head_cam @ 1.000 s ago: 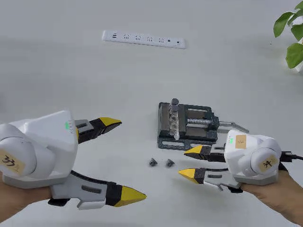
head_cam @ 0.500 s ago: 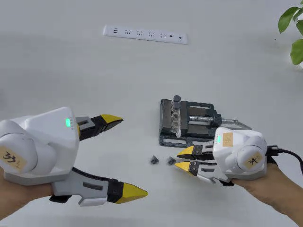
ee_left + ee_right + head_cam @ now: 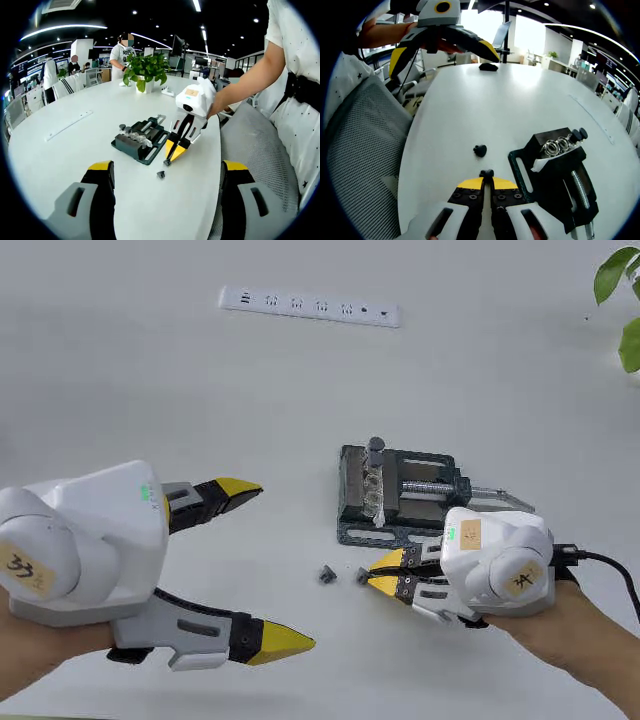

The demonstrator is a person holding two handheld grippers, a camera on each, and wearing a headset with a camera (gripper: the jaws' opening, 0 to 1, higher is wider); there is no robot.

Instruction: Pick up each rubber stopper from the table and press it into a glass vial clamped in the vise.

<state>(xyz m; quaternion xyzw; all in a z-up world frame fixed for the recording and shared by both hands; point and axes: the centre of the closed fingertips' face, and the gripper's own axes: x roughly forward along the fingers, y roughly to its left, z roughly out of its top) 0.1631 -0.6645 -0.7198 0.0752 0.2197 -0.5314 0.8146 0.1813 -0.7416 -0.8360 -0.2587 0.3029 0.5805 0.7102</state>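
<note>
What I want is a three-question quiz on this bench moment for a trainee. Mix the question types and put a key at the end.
1. True or false: the left claw is shut on a glass vial.
2. What does the right claw pinch at its tips? A) a glass vial B) a rubber stopper C) a power strip
3. How many stoppers lie free on the table, outside both claws?

Key: 1 false, it is open and holds nothing. 2 B. 3 one, the loose stopper just ahead of the right claw.
</note>
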